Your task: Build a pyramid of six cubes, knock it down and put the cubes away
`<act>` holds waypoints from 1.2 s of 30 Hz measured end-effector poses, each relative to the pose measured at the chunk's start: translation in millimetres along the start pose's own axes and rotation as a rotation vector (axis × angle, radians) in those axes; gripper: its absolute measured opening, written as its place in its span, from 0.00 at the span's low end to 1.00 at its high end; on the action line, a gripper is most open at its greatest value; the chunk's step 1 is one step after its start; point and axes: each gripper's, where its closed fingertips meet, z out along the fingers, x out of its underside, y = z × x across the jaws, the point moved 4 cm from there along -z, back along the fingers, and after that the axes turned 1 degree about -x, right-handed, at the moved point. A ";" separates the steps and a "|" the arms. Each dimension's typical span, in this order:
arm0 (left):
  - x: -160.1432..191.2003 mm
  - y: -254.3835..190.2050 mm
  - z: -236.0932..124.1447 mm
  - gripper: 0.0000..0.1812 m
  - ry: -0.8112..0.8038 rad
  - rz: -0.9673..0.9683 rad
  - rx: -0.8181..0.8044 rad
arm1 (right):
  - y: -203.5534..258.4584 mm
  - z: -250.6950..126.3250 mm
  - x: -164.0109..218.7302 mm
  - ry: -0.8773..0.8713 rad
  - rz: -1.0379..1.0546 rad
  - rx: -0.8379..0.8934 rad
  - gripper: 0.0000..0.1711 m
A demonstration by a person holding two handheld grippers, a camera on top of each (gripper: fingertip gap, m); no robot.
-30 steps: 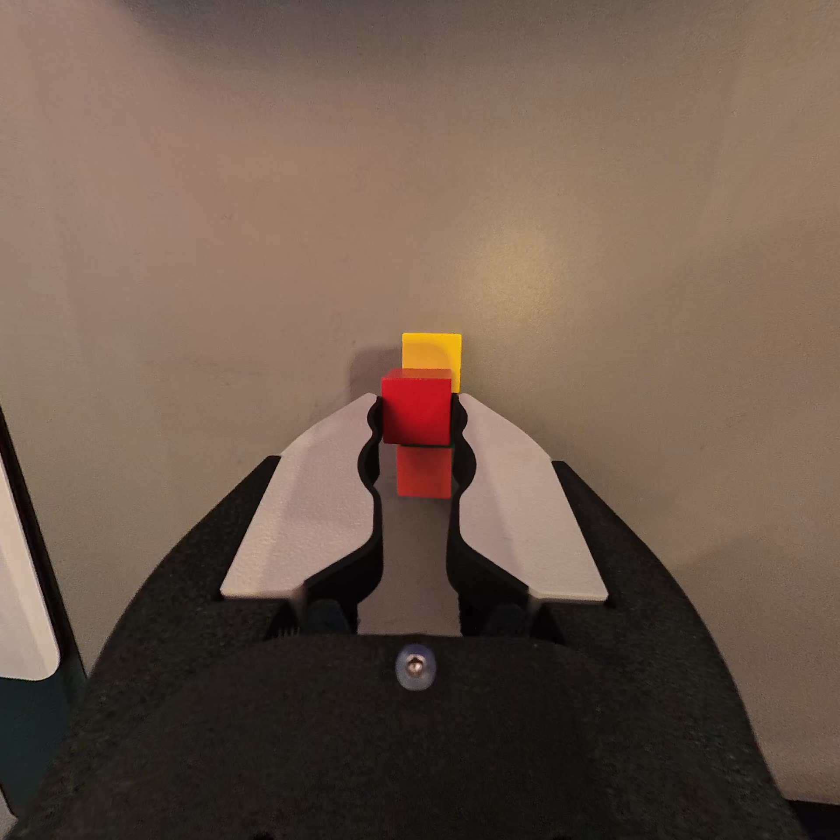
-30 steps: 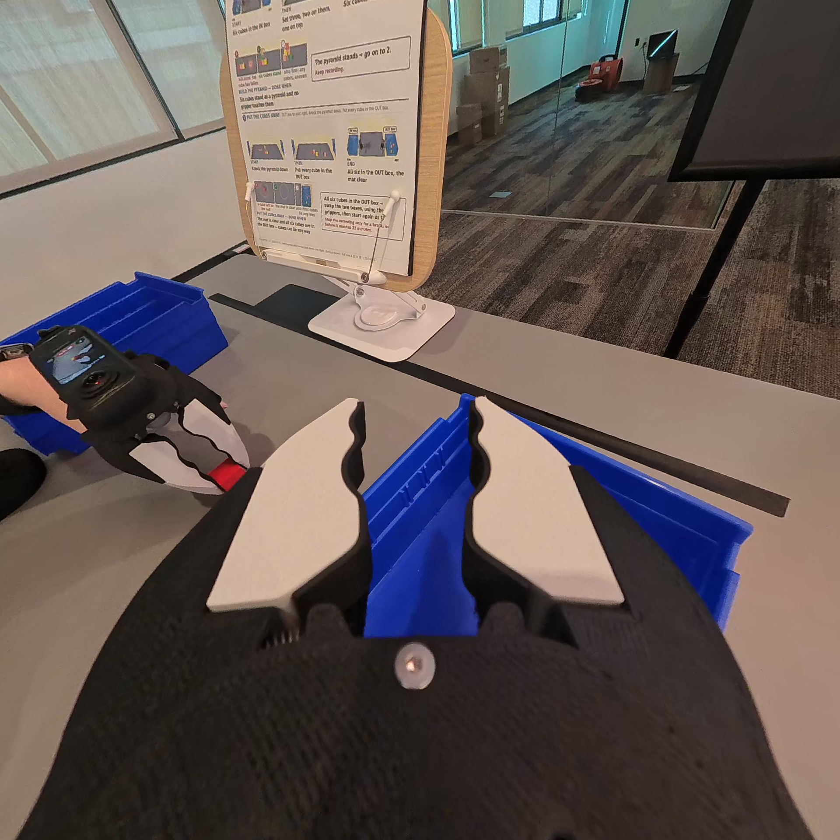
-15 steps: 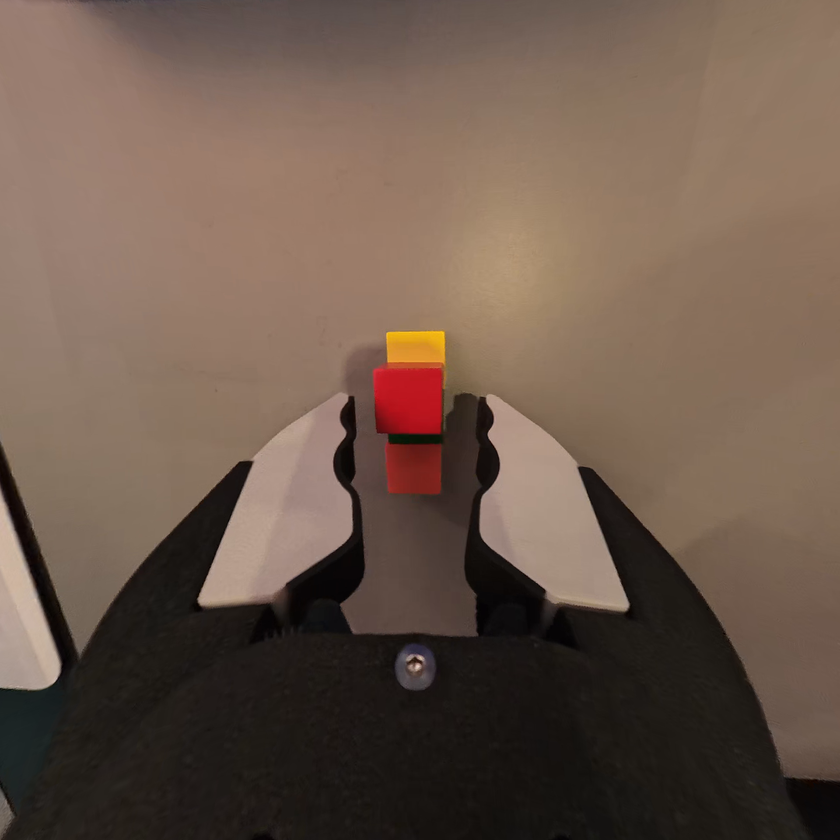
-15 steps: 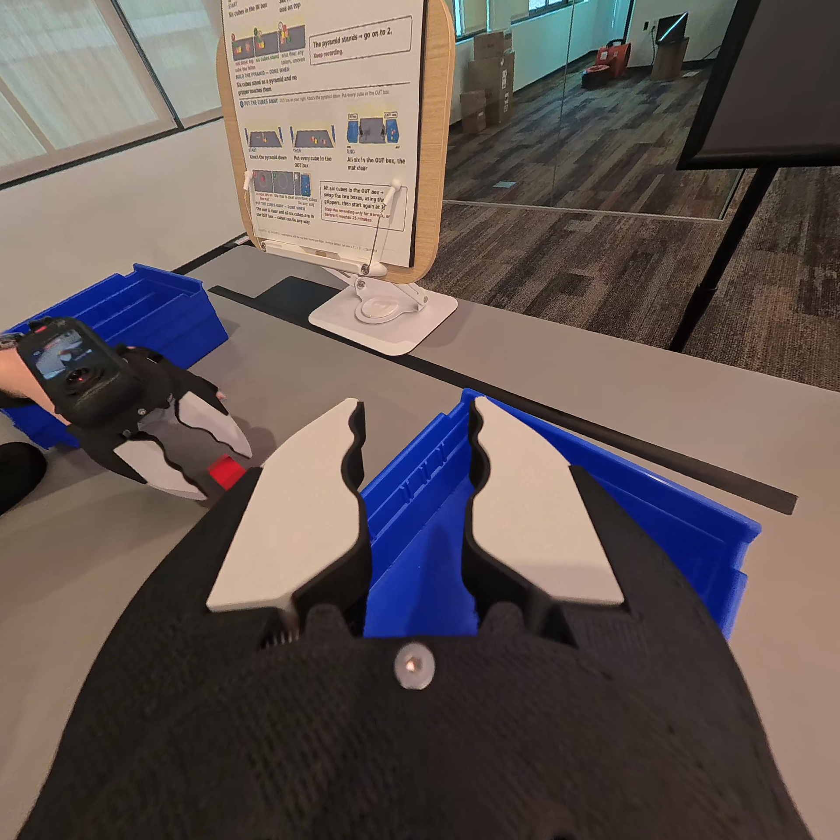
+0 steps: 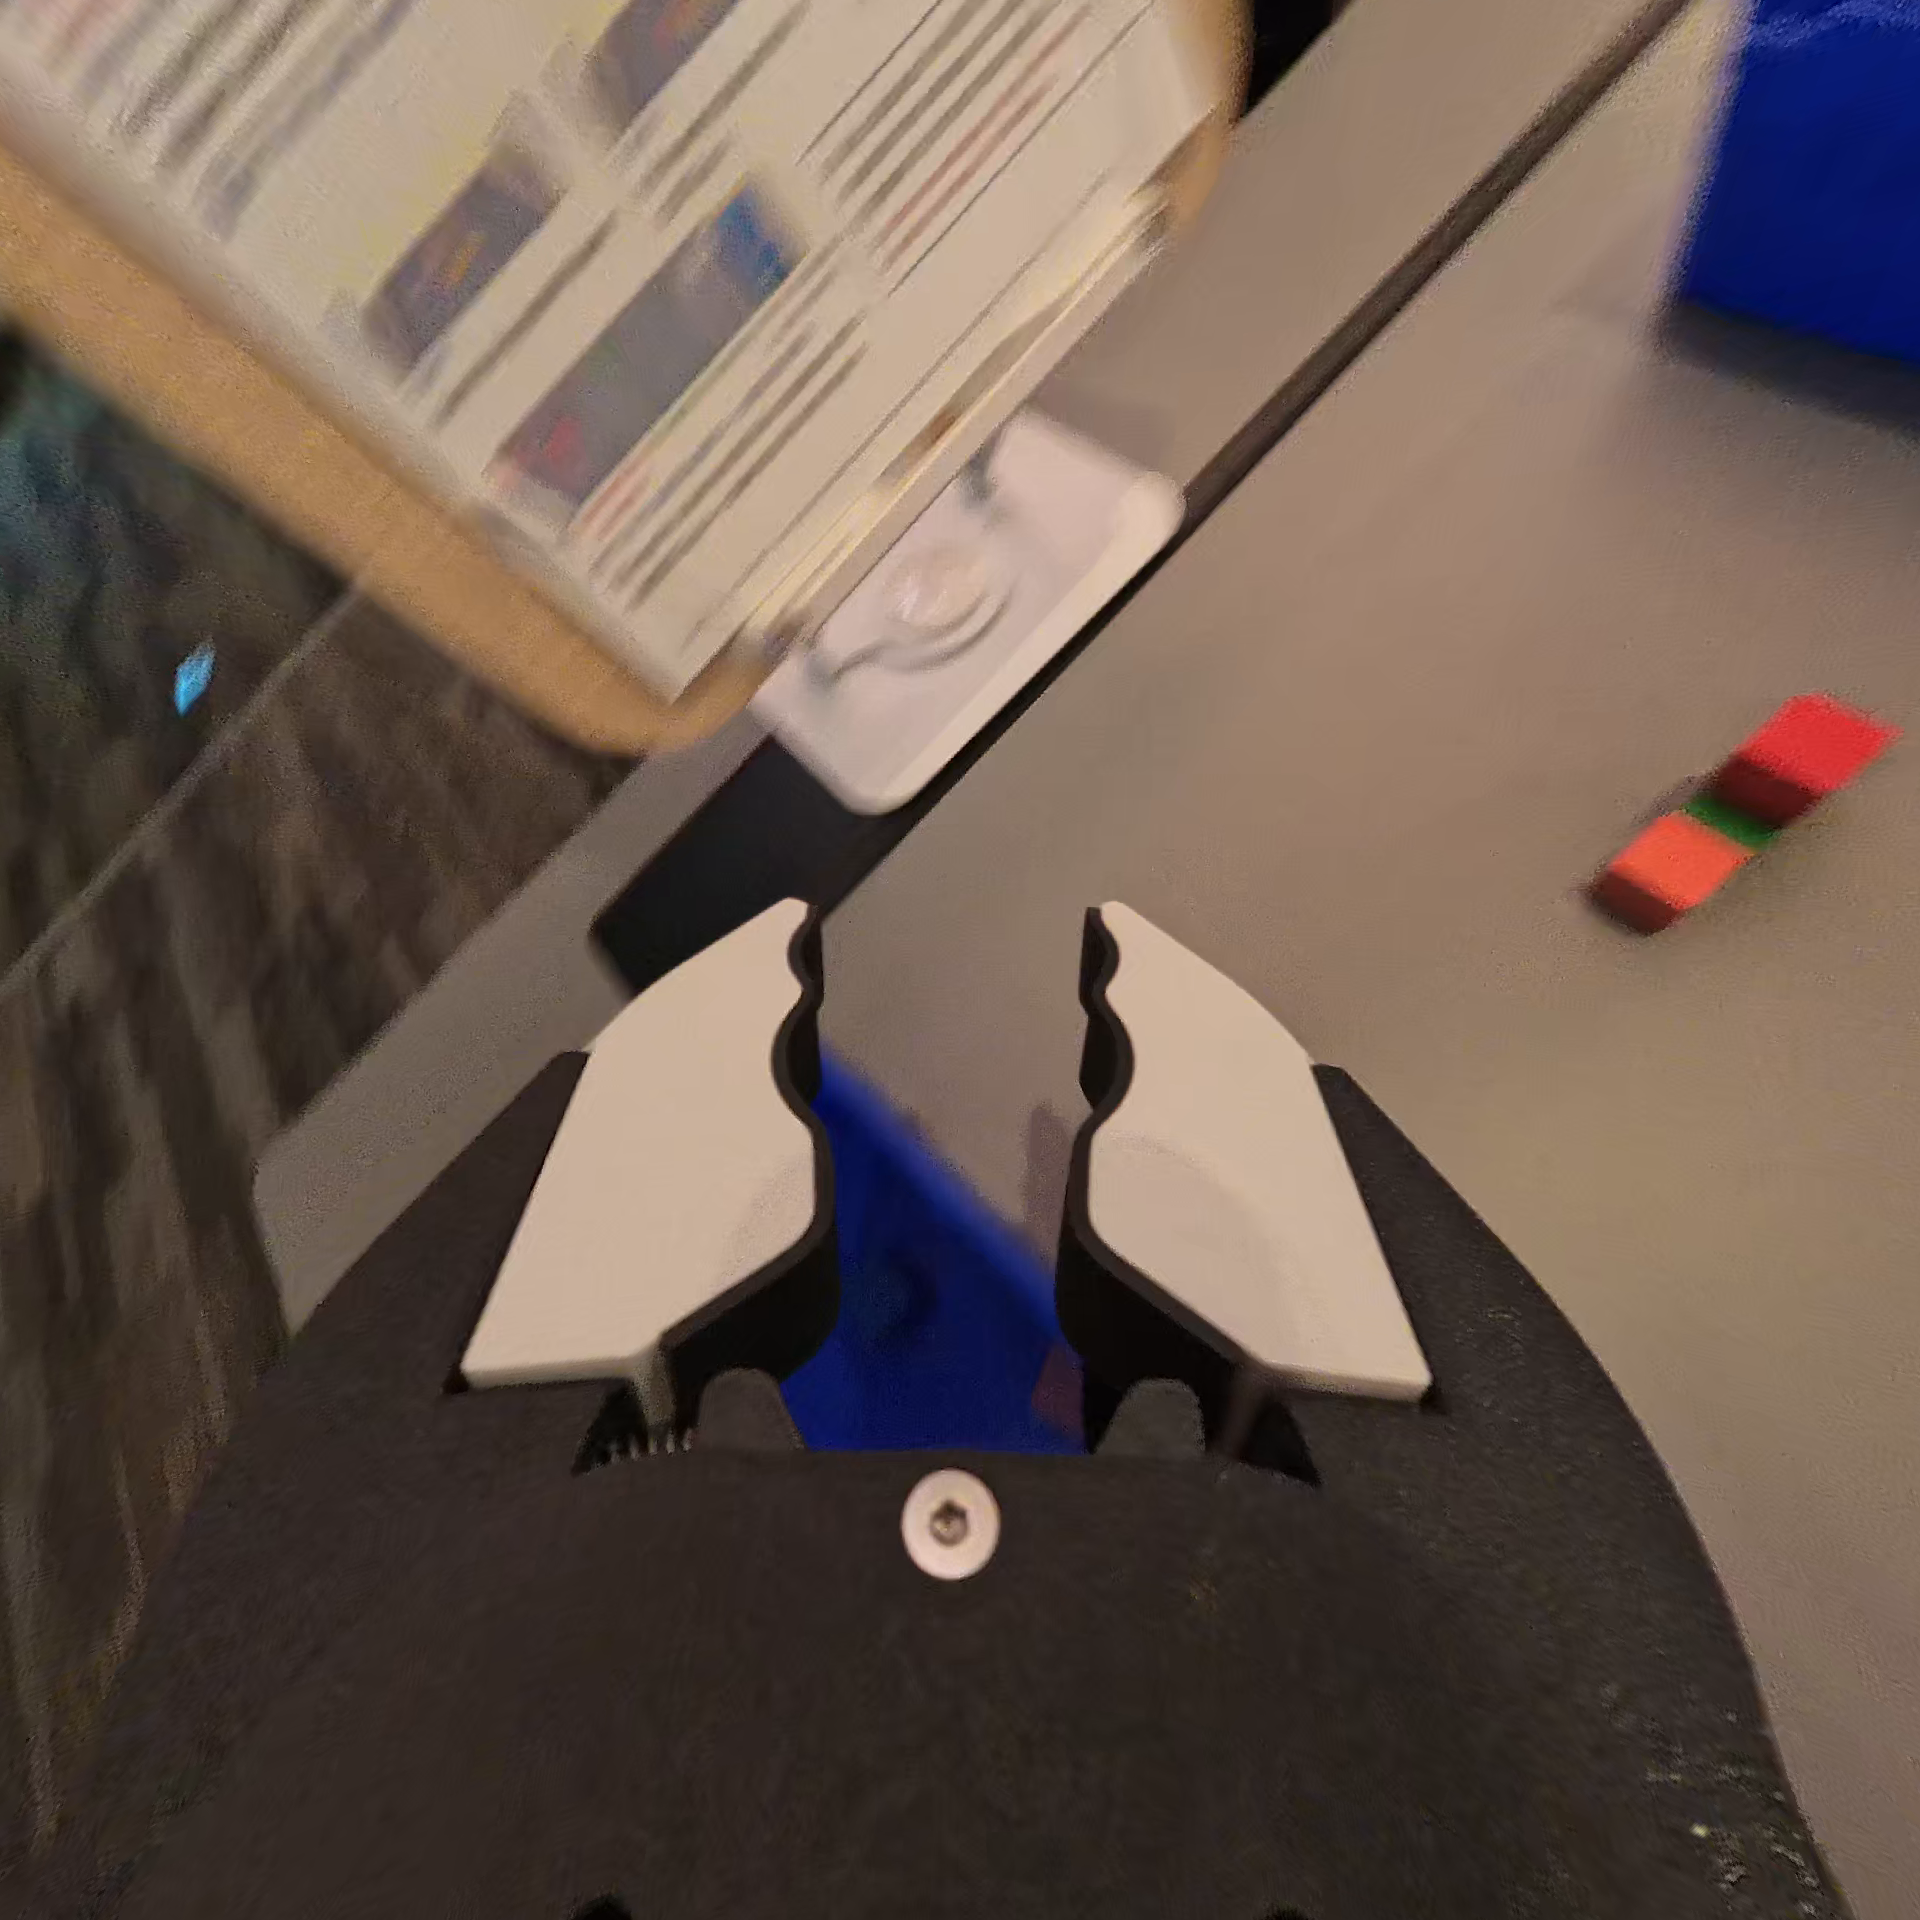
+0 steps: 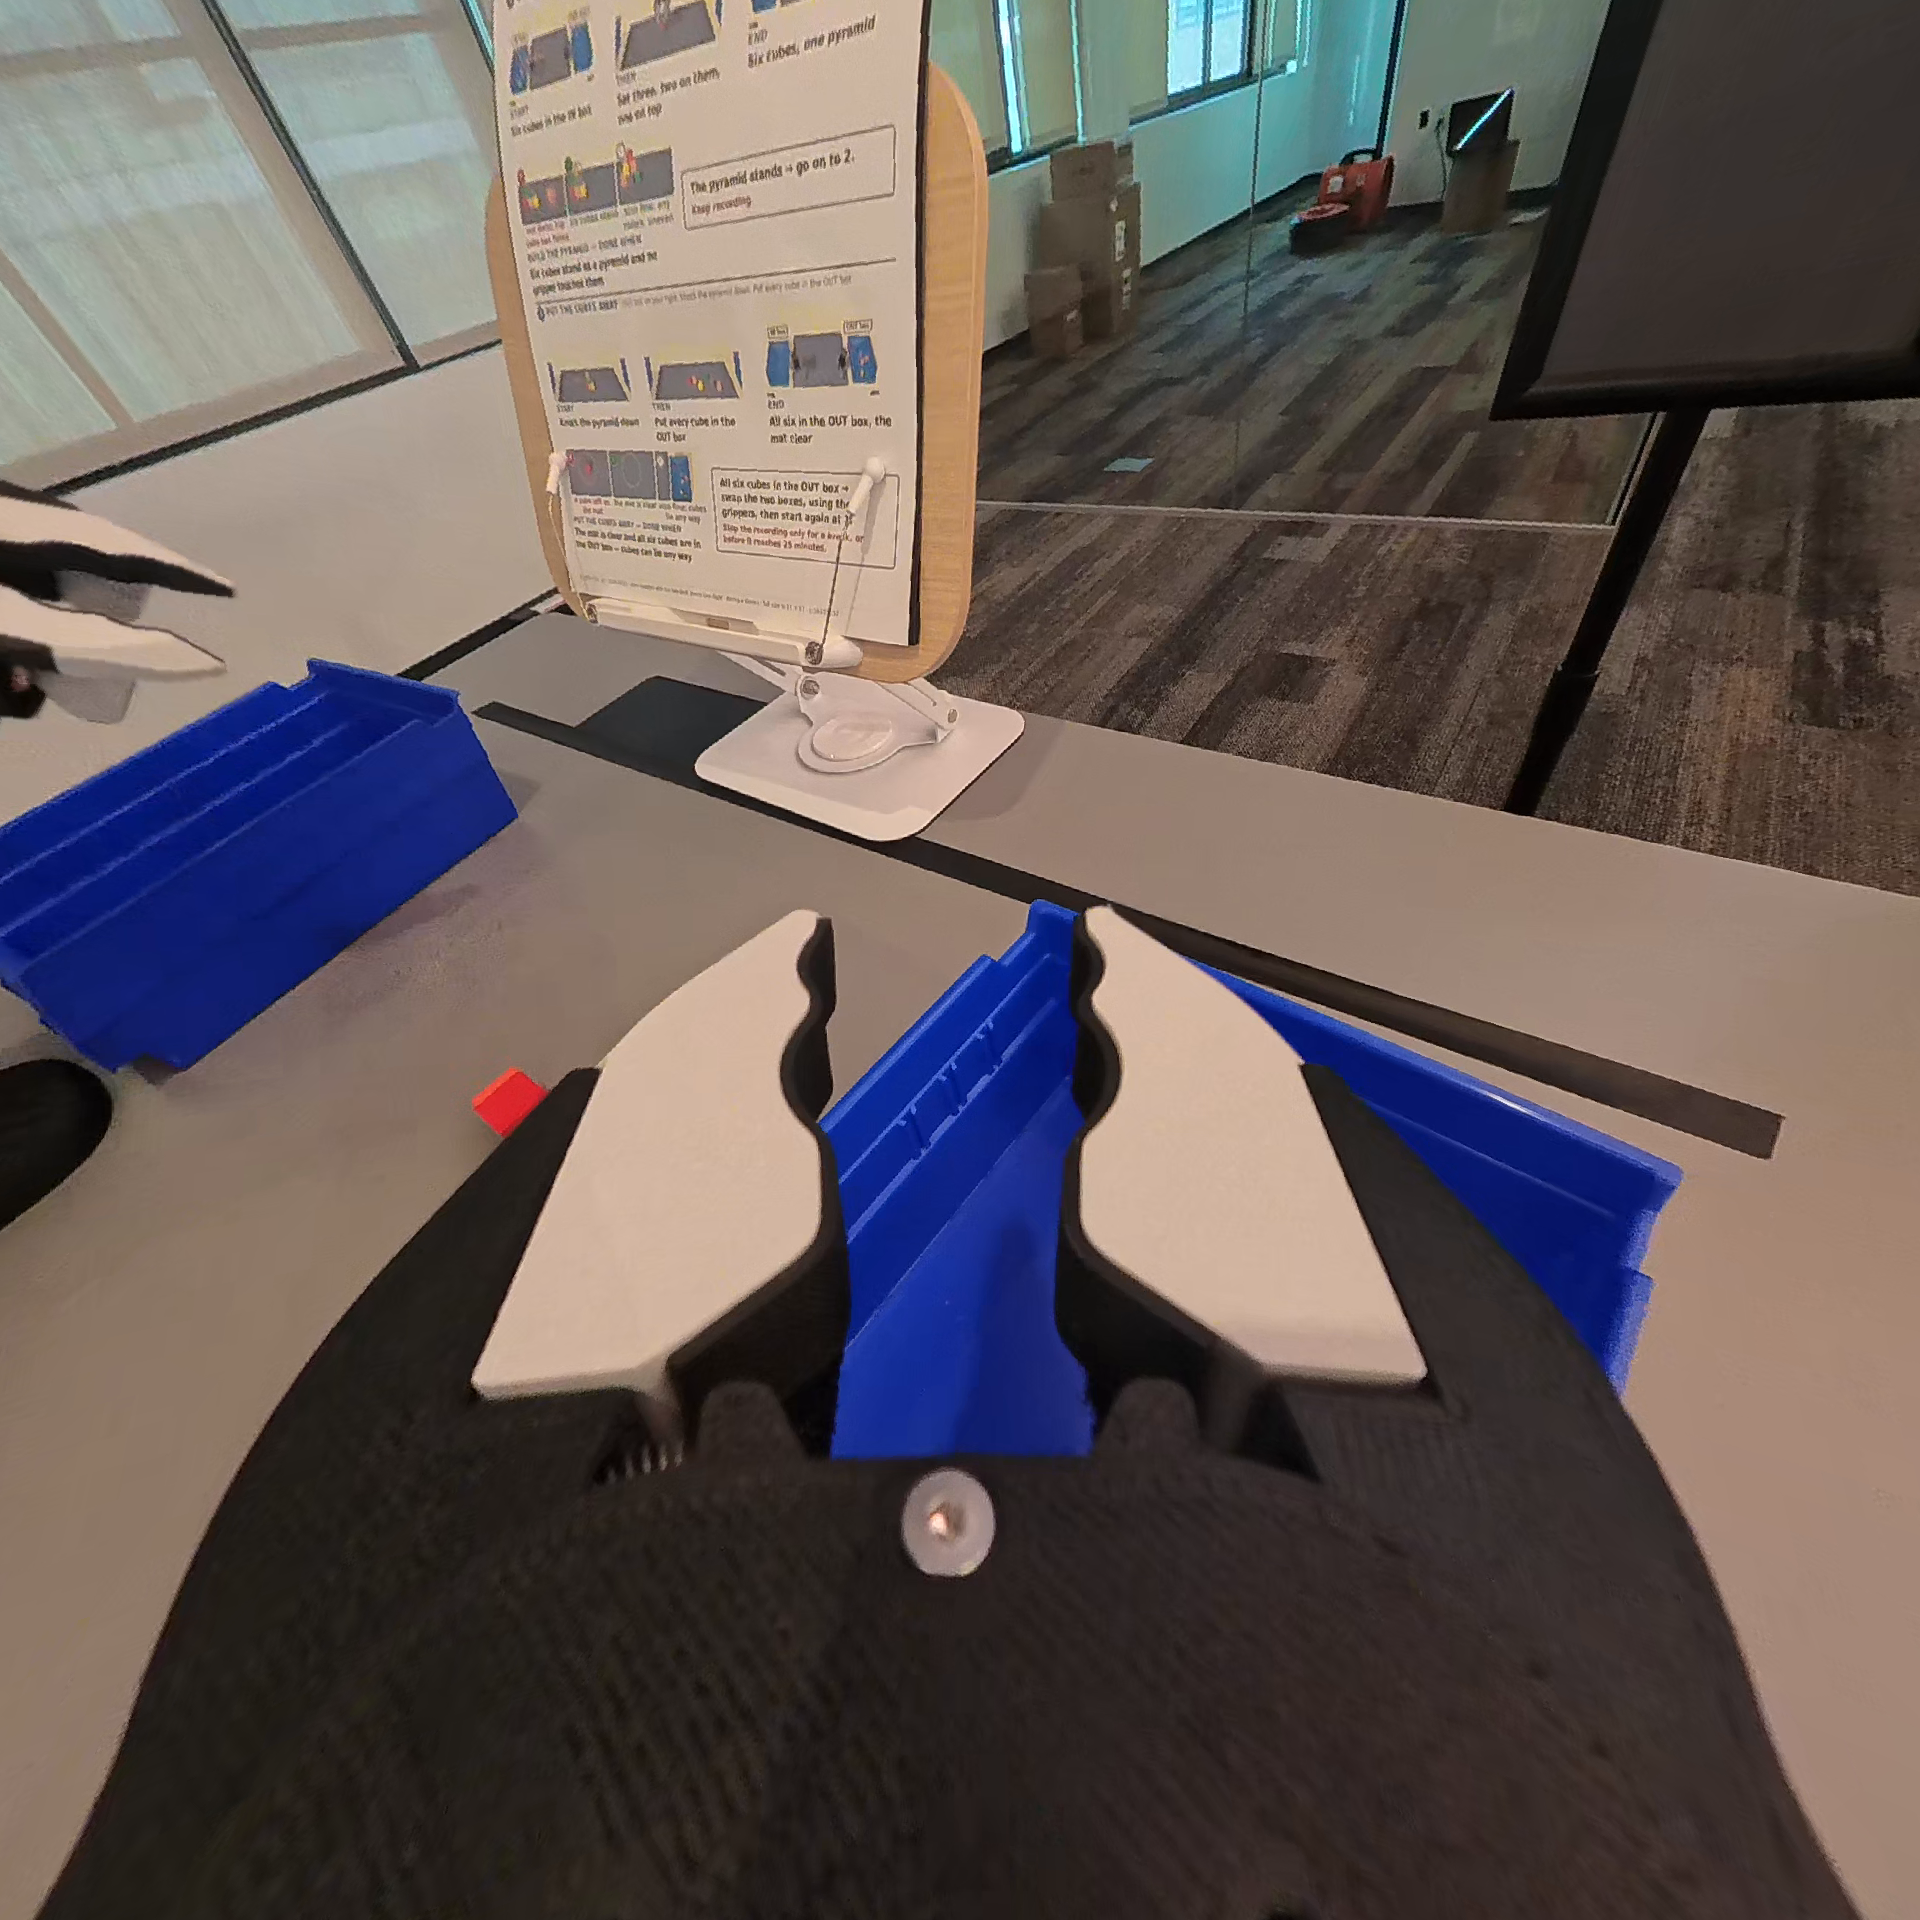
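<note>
While both claws hang apart and empty, the cubes (image 5: 1745, 810) sit well right of the left gripper (image 5: 948, 925), right gripper (image 6: 951, 930) over a blue bin (image 6: 1455, 1101).

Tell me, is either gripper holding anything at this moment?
Nothing is held. The left gripper and right gripper are both open and empty; small red, green and orange cubes sit untouched on the grey table.

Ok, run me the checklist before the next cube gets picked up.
1. Left tool empty, jaws apart: ok.
2. Right tool empty, jaws apart: ok.
3. Red cube, green cube and orange cube close together, clear of both tools: ok.
4. All six cubes in view: not ok, three show.
5. Blue bin under right tool: ok.
6. Bin contents: cannot tell.
</note>
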 end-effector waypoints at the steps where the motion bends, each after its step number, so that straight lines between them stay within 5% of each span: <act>1: 20.5 18.2 -5.8 0.28 0.050 -0.069 -0.030 | 0.3 -0.5 -0.9 -0.003 -0.001 0.001 0.26; 5: 104.9 60.8 -6.4 0.32 0.235 -0.321 -0.074 | 3.0 1.0 -2.4 0.000 -0.008 0.009 0.26; 11: 179.4 54.6 32.3 0.33 0.384 -0.579 0.022 | 8.9 14.5 5.3 0.070 -0.040 0.033 0.26; 20: 194.4 42.8 72.8 0.37 0.611 -0.591 -0.078 | 13.9 25.8 11.8 0.122 -0.067 0.043 0.26; 29: 203.1 35.1 80.1 0.18 0.751 -0.561 -0.021 | 5.7 19.1 11.0 0.100 -0.047 0.041 0.26; 33: 186.1 59.9 57.0 0.18 0.647 -0.523 -0.083 | 1.0 12.8 8.7 0.063 -0.019 0.033 0.26; 36: 136.2 78.9 25.9 0.18 0.411 -0.519 -0.094 | -0.9 10.7 7.4 0.051 -0.013 0.032 0.26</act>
